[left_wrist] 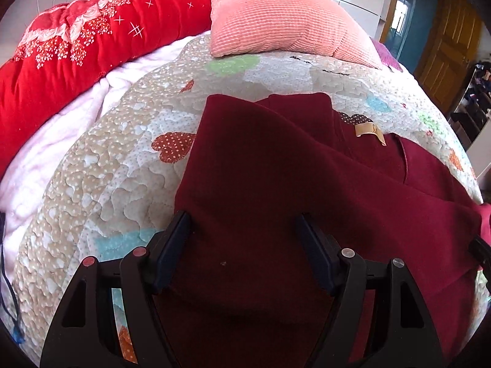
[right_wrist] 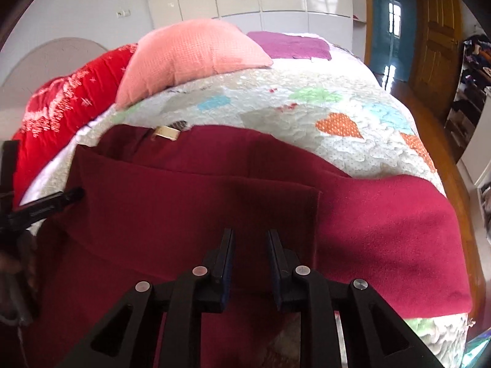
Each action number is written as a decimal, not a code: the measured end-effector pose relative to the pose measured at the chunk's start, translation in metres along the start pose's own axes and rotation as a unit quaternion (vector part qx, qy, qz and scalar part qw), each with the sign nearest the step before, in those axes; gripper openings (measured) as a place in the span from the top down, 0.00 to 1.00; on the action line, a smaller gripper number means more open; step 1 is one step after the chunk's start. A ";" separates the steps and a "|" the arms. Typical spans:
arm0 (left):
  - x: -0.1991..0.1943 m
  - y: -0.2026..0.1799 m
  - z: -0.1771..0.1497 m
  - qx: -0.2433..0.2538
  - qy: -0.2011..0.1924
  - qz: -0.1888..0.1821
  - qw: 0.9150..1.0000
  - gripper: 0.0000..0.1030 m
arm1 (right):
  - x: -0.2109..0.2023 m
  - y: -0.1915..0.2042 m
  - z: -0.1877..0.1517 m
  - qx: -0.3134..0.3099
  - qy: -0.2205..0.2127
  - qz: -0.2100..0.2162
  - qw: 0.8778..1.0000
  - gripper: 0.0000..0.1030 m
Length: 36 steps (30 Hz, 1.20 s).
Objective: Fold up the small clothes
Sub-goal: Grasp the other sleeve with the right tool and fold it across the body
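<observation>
Both grippers' jaws parted, empty, above maroon garment (left_wrist: pixel 276 168) on quilt (left_wrist: pixel 122 159).

we see black left gripper (left_wrist: pixel 244 225) and right gripper (right_wrist: pixel 251 242) frames, dark blue pads, red and silver screws.

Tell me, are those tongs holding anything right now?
No. Both the left tongs and the right tongs hang open over the dark red garment, with nothing pinched between them.

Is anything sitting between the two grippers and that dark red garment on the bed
Nothing visible does. The left gripper and right gripper are both open directly over the maroon garment, with only its own fabric between their fingers. The pink pillow lies well beyond it.
</observation>
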<state>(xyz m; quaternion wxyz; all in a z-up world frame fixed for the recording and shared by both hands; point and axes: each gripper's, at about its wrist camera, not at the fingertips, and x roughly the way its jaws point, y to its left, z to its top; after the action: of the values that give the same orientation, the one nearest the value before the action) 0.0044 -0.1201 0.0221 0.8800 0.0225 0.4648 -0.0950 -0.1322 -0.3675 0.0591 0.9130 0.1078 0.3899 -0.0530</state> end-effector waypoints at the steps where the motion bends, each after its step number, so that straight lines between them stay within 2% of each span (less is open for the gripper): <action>1: -0.002 0.001 -0.001 -0.001 0.000 -0.001 1.000 0.30 | -0.005 0.002 0.000 -0.003 -0.004 0.003 1.000 0.81; 2: -0.004 0.001 -0.003 -0.001 -0.002 0.000 1.000 0.30 | -0.009 0.005 -0.001 -0.007 -0.008 0.004 1.000 0.79; 5: -0.009 -0.001 -0.007 0.003 -0.005 0.003 1.000 0.30 | -0.006 0.011 -0.010 -0.009 -0.003 -0.006 1.000 0.57; 7: -0.017 -0.004 -0.011 0.006 -0.006 0.003 1.000 0.30 | 0.008 0.010 -0.016 -0.007 0.009 -0.017 1.000 0.57; 9: -0.027 -0.007 -0.014 0.008 -0.009 -0.004 1.000 0.30 | 0.005 0.012 -0.019 -0.011 0.003 -0.022 1.000 0.57; 13: -0.044 -0.021 -0.021 0.024 -0.018 -0.019 0.999 0.30 | -0.020 0.005 -0.019 0.021 -0.010 -0.001 1.000 0.57; 17: -0.054 -0.043 -0.028 0.040 -0.020 -0.040 0.998 0.30 | -0.036 -0.005 -0.025 0.033 -0.011 -0.009 0.999 0.56; 20: -0.054 -0.062 -0.034 0.050 -0.016 -0.052 0.997 0.30 | -0.051 -0.025 -0.037 0.064 -0.011 -0.012 0.998 0.55; 22: -0.050 -0.073 -0.037 0.055 -0.008 -0.063 0.996 0.30 | -0.063 -0.044 -0.048 0.091 -0.016 -0.019 0.996 0.51; 27: -0.033 -0.096 -0.043 0.059 0.015 -0.076 0.995 0.30 | -0.078 -0.096 -0.075 0.160 -0.010 -0.037 0.986 0.51; 31: -0.028 -0.109 -0.042 0.064 0.017 -0.072 0.995 0.30 | -0.085 -0.141 -0.092 0.225 -0.014 -0.036 0.974 0.51; 34: -0.028 -0.117 -0.039 0.061 0.018 -0.084 0.994 0.30 | -0.090 -0.166 -0.099 0.261 -0.024 -0.032 0.964 0.50; 36: -0.026 -0.121 -0.038 0.063 0.020 -0.085 0.994 0.30 | -0.091 -0.180 -0.103 0.289 -0.034 -0.024 0.957 0.41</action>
<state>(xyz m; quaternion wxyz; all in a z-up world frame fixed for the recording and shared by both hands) -0.0634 -0.2299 0.0280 0.8560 0.0398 0.4758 -0.1981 -0.2996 -0.5167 0.0275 0.8540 0.3556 0.3294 -0.1889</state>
